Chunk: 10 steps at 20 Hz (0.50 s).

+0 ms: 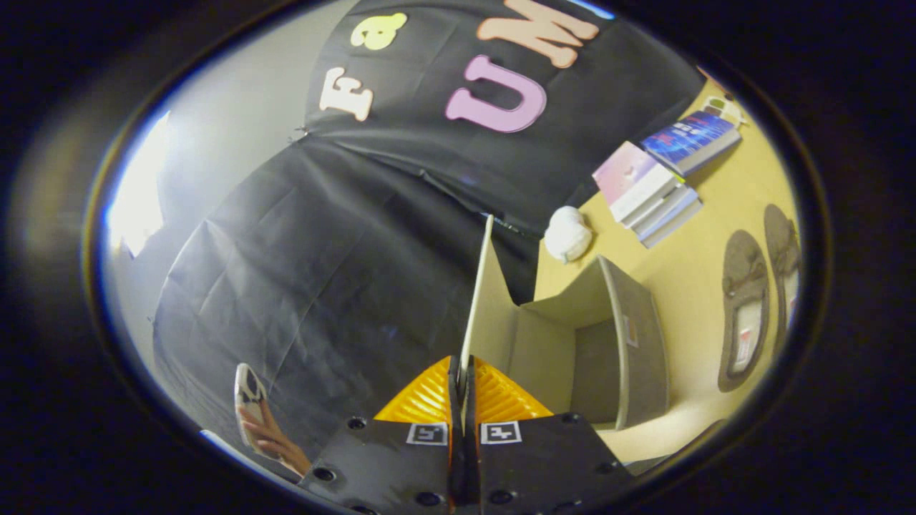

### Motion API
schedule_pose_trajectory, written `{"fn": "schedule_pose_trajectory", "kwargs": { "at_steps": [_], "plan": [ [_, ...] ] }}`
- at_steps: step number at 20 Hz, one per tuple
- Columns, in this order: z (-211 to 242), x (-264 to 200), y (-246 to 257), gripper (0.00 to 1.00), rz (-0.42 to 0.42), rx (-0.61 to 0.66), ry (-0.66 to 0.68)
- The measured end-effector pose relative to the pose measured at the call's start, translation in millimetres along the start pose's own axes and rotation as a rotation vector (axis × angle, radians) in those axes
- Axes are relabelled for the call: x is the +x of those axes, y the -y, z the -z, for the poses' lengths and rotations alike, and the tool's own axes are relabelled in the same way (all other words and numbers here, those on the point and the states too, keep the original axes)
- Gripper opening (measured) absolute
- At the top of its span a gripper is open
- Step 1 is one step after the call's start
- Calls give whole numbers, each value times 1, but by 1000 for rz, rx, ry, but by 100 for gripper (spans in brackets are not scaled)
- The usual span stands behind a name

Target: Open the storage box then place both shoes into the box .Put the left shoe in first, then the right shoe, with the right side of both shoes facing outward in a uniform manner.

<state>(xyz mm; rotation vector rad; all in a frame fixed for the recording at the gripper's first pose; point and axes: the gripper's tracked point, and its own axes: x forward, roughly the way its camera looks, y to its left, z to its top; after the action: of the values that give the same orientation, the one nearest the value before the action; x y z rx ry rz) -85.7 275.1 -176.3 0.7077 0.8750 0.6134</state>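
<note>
A black cloth wall [343, 236], creased and hanging in panels, backs the booth. Left of it stands a pale plain wall [236, 93], with a bright glare of light [139, 193] at its far left. To the right lies a yellow table surface [723, 207], tilted in the view. On it, at the far side near the cloth, rests a stack of books [662, 182], with a white crumpled ball [567, 234] just beside them.
</note>
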Motion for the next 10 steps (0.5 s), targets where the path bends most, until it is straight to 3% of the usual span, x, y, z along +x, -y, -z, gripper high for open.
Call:
{"fn": "schedule_pose_trajectory", "kwargs": {
  "at_steps": [10],
  "plan": [
    [38,47,-67,3,-50,-73,-131]
  ]
}}
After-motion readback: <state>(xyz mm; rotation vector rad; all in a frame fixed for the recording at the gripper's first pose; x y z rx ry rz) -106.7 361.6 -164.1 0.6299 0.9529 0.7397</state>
